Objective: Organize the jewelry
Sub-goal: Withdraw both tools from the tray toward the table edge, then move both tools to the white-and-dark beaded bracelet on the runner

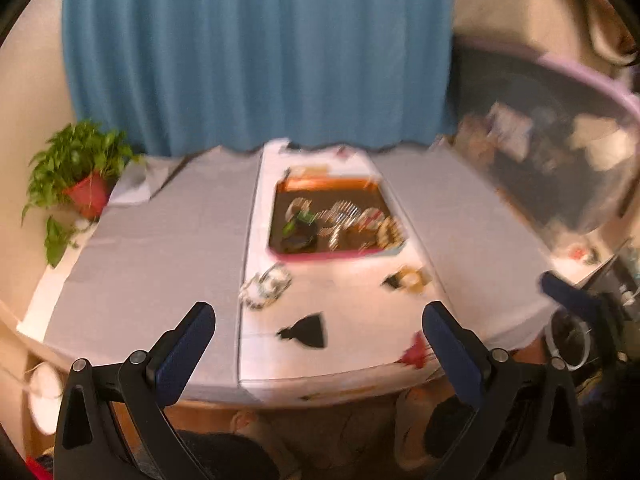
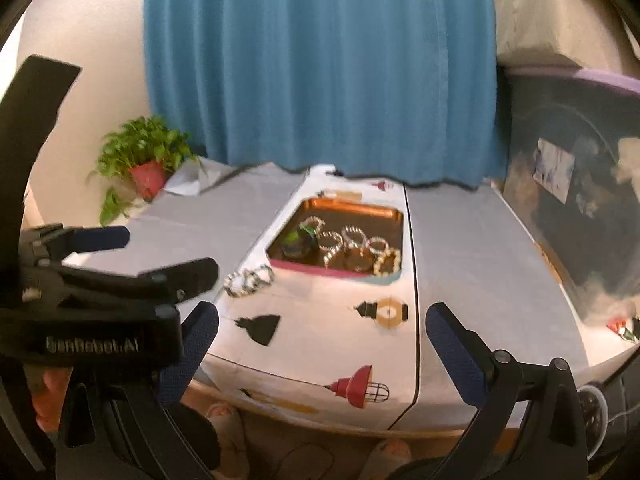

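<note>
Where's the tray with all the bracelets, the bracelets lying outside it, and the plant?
tray point(image 2: 352, 205): right wrist view, copper back rim.
loose bracelets point(image 2: 249, 280): right wrist view, beaded loops' middle.
potted plant point(image 2: 149, 178): right wrist view, red pot.

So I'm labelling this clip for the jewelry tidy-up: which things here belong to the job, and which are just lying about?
Belongs to the job:
- tray holding bracelets
- loose bracelets on the cloth
- left gripper and right gripper, both open and empty

Just lying about:
- potted plant
- blue curtain
- patterned tablecloth
</note>
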### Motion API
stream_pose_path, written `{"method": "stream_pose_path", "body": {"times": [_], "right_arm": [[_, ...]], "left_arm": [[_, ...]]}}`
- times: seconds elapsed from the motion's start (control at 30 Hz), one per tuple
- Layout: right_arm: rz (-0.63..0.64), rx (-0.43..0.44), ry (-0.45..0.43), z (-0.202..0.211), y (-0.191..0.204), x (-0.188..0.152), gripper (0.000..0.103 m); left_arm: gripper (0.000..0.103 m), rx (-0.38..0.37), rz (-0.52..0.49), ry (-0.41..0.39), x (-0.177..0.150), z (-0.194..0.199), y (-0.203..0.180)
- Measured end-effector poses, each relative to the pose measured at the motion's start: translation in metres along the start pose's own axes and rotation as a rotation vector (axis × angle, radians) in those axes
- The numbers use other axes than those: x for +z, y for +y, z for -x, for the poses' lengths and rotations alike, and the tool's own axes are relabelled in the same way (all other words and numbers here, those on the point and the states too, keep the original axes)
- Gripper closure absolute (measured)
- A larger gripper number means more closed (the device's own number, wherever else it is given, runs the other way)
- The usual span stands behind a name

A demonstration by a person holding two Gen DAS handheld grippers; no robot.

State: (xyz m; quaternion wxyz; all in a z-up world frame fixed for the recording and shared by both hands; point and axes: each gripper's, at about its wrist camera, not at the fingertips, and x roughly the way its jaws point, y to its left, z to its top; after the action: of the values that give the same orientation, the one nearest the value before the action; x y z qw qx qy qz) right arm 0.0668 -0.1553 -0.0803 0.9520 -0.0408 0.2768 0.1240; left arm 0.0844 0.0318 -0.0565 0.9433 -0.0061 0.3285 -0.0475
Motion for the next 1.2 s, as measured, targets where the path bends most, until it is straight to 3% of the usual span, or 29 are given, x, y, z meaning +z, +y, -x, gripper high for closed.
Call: {"method": "stream_pose_path", "body": {"times": [0.1,0.17,0.33,0.63,0.83,1.1,1.2], "right_arm": [[-0.046,0.03,-0.031,0.022,-0.003,0.01,0.0],[-0.053,0.051,-0.073,0.037,-0.001,0.017,0.0],[-0.014,-0.018,-0.114,0.048,0.012,0.023,0.0],[0.004,0.028,-0.101,0.016,0.017,0.016,0.0],[0.014,0.075,-0.004,-0.04,0.029,-0.002,0.0],[0.103,0.127,0.065,-0.113,0.059,-0.035,0.002],[0.098,0.157,0.094,-0.145,0.056,-0.039,0.016]], "left_arm": [[0.0,-0.048,0.035,-0.157,-0.003,0.035,0.002],[0.0,-0.094,0.061,-0.199,-0.003,0.048,0.005],[0.0,-0.028,0.114,-0.165,0.002,0.048,0.009],[0.0,0.0,0.089,-0.175,-0.011,0.017,0.022],[0.0,0.03,0.089,-0.101,-0.033,-0.029,0.049],[0.002,-0.021,0.117,0.002,-0.061,-0.095,0.099],[0.017,-0.066,0.111,0.046,-0.063,-0.125,0.116]]}}
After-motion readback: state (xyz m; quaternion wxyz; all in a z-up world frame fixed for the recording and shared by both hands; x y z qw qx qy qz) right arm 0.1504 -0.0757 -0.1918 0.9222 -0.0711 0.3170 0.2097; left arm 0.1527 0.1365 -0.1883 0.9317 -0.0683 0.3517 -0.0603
